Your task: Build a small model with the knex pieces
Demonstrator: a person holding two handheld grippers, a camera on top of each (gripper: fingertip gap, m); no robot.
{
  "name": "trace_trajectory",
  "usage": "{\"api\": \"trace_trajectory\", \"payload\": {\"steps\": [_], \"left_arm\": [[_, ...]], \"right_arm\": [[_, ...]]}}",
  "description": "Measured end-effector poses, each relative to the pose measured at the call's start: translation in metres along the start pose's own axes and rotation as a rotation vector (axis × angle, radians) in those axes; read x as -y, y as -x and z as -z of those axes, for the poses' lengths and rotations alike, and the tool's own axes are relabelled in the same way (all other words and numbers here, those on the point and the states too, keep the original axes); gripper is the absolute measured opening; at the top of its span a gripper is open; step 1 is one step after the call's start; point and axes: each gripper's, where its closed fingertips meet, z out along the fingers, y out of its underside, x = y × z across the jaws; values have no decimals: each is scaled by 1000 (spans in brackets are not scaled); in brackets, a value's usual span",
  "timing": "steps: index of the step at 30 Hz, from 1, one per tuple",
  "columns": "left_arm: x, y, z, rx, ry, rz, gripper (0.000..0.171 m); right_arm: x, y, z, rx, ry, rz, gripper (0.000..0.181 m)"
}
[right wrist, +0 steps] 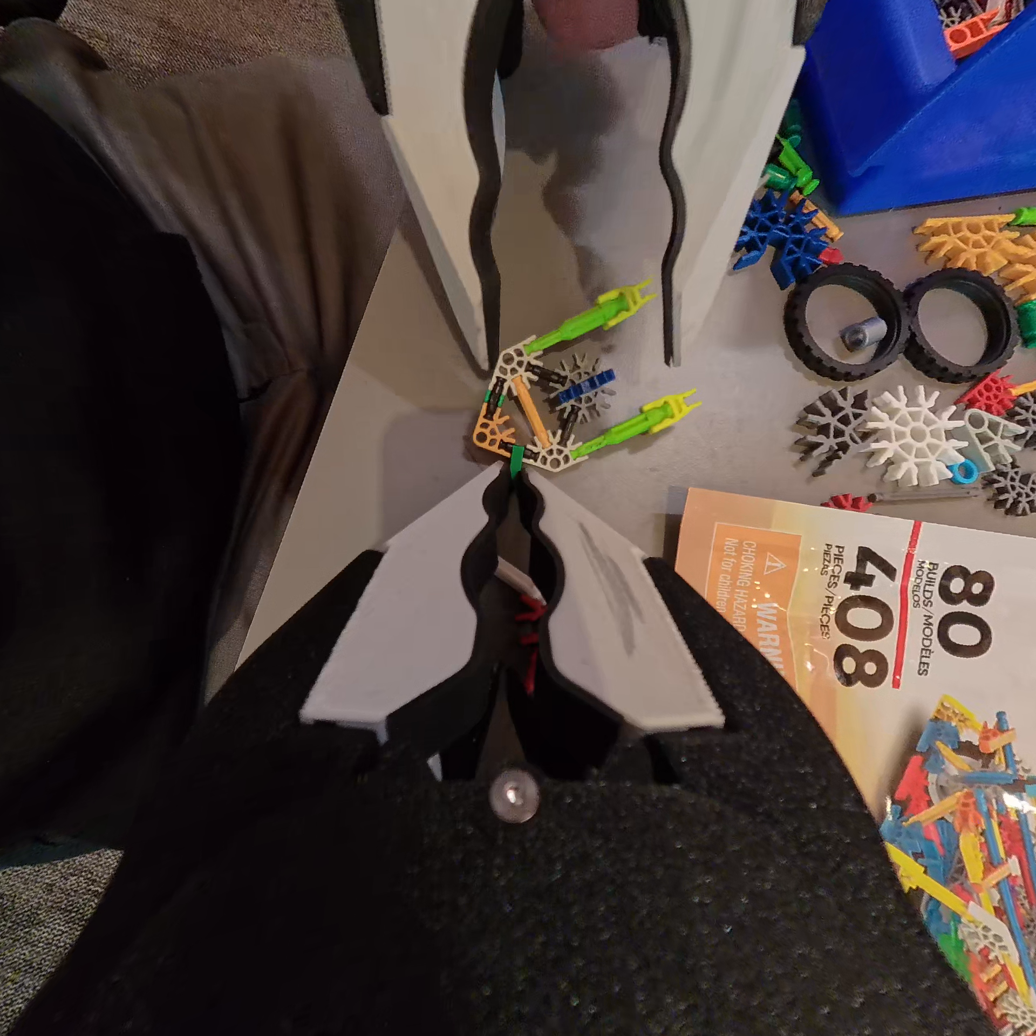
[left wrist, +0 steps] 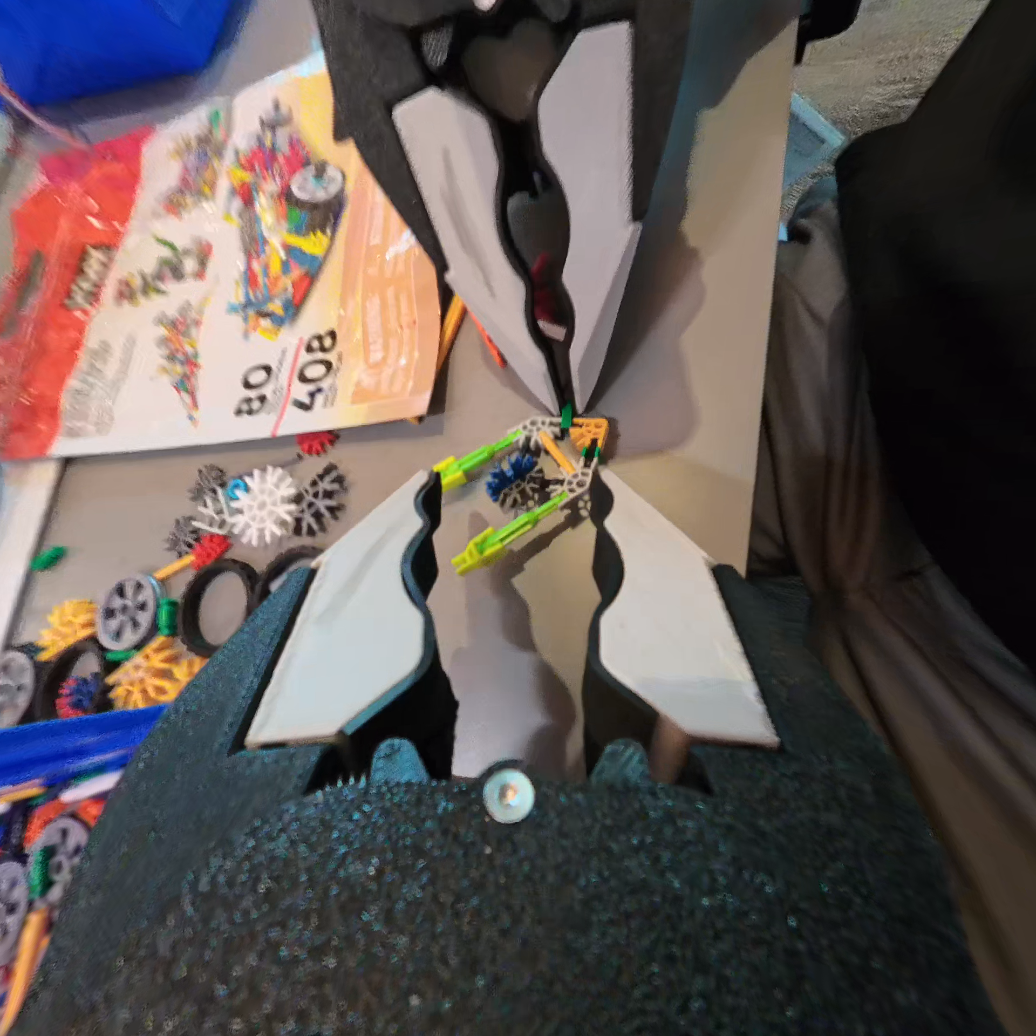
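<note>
A small construction-toy assembly (left wrist: 560,468) of grey and orange connectors, a yellow rod and two lime-green rods lies on the grey table near its edge. It also shows in the right wrist view (right wrist: 532,403). My left gripper (left wrist: 514,480) is open, its fingers either side of the assembly, and one fingertip is by a grey connector (left wrist: 580,485). My right gripper (right wrist: 513,473) is shut on a short dark-green rod (right wrist: 516,462) that sticks out of the assembly. A red piece (right wrist: 530,616) sits farther back between its fingers. The two grippers face each other.
A bagged instruction booklet (right wrist: 841,616) lies beside the right gripper. Loose pieces lie beyond: a white snowflake connector (left wrist: 263,504), black tyres (right wrist: 841,325), blue and yellow connectors. A blue bin (right wrist: 925,112) stands behind. The table edge (left wrist: 768,392) borders grey fabric. The grippers' ends are close to 4 cm from one another. About 10 cm separates my left fingertips from the white snowflake connector (left wrist: 263,504). Seen from the right wrist view (right wrist: 912,430) as well.
</note>
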Motion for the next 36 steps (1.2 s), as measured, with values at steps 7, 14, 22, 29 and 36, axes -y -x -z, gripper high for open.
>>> {"api": "trace_trajectory", "payload": {"steps": [7, 14, 22, 29, 36], "left_arm": [[-12, -10, -9, -128, 57, 89, 38], [-12, -12, -11, -122, 43, 99, 38], [-9, -12, -11, -70, 57, 58, 37], [-8, -13, -10, 5, 70, 32, 37], [-6, -13, -10, 60, 105, 26, 37]], "right_arm": [[0, 0, 0, -4, -2, -1, 0], [0, 0, 0, -10, -7, -2, 0], [0, 0, 0, -27, -20, -23, 0], [0, 1, 0, -44, -29, -59, 0], [0, 1, -1, -68, -18, -65, 0]]}}
